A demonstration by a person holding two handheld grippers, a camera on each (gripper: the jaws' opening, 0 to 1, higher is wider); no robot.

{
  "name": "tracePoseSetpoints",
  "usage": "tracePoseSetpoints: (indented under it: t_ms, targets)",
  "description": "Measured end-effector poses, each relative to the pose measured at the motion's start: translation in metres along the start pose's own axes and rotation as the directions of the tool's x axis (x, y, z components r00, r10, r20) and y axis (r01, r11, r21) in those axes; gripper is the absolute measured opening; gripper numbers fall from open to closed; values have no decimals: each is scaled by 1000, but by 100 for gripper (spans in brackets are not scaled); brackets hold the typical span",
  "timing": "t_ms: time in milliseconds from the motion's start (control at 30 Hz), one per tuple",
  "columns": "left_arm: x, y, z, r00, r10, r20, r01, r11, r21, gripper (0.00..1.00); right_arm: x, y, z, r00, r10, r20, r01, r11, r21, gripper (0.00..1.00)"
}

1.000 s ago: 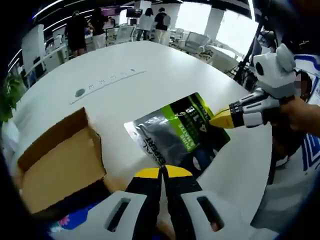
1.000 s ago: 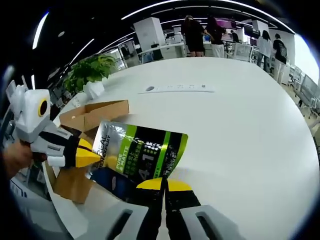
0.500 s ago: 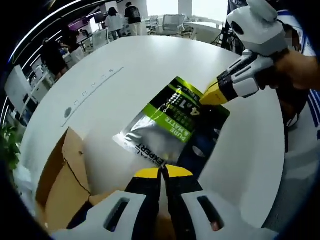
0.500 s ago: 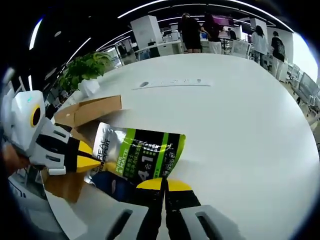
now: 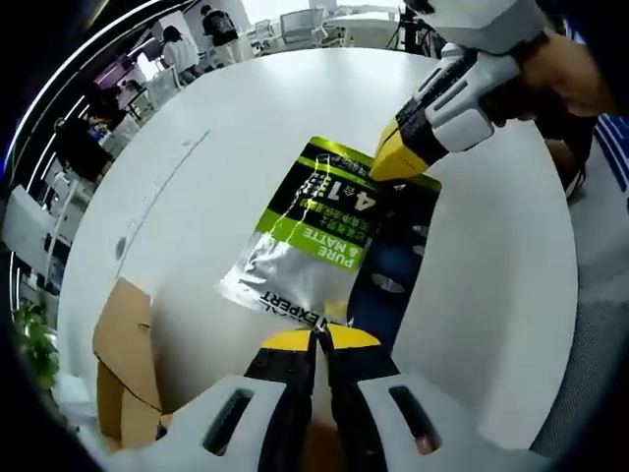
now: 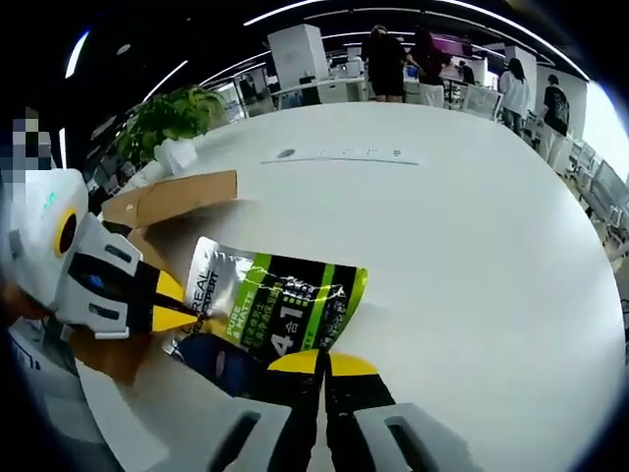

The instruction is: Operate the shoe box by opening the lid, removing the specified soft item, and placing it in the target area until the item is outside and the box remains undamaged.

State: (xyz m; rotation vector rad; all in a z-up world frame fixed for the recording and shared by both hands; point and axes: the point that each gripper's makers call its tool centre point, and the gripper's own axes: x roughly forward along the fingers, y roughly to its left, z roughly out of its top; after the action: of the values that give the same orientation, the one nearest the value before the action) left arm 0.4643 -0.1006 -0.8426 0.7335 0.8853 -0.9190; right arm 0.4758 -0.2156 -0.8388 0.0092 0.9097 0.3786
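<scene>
A: Beyond both sets of fingertips runs the round white table (image 6: 472, 226), the largest thing in either view. Past the left gripper's (image 5: 316, 337) tips, off to their outer side, sits the brown shoe box (image 5: 123, 369), flap open.

B: Agreed. From the right gripper view the box (image 6: 167, 202) lies behind the pouch, further from the right gripper's (image 6: 321, 360) tips. And the item?

A: Soft foil pouch (image 5: 319, 231), green, black and silver, already outside the box. It spans between the two grippers. Left fingertips are pressed together on its silver end; right fingertips are pressed together on the opposite, dark green end.

B: Confirmed in the right gripper view: the pouch (image 6: 270, 305) starts at that gripper's own tips and reaches to the other gripper's yellow tips at its far edge. Whether it rests on the table or hangs just above cannot be told.

A: Judged step: carrying and placing the pouch in the target area. No marked target is visible, so open table well away from the box seems the sensible spot.

B: Advice for doing it well: move both grippers together at one pace so the foil is neither stretched nor buckled. Lower it flat, both ends level, until the pouch lies on the table.

A: Then part one set of fingertips first, check it lies still, then the other. Withdraw along the table, clear of the box flap, so the cardboard is not knocked.
</scene>
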Motion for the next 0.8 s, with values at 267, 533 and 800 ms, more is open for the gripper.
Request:
tracePoseSetpoints:
  t_ms: [267, 533, 800]
  targets:
    - [5, -1, -2, 1000, -9, -14, 9, 1000, 28, 5, 1, -7, -4, 1000, -24, -3, 24, 1000, 17, 0]
    - [-9, 3, 14, 998, -11, 67, 14, 999, -32, 12, 2, -13, -5, 999, -47, -9, 47, 997, 55, 0]
    - [-27, 0, 31, 989, -22, 148, 31, 998, -57, 17, 4, -9, -5, 999, -47, -10, 48, 996, 71, 0]
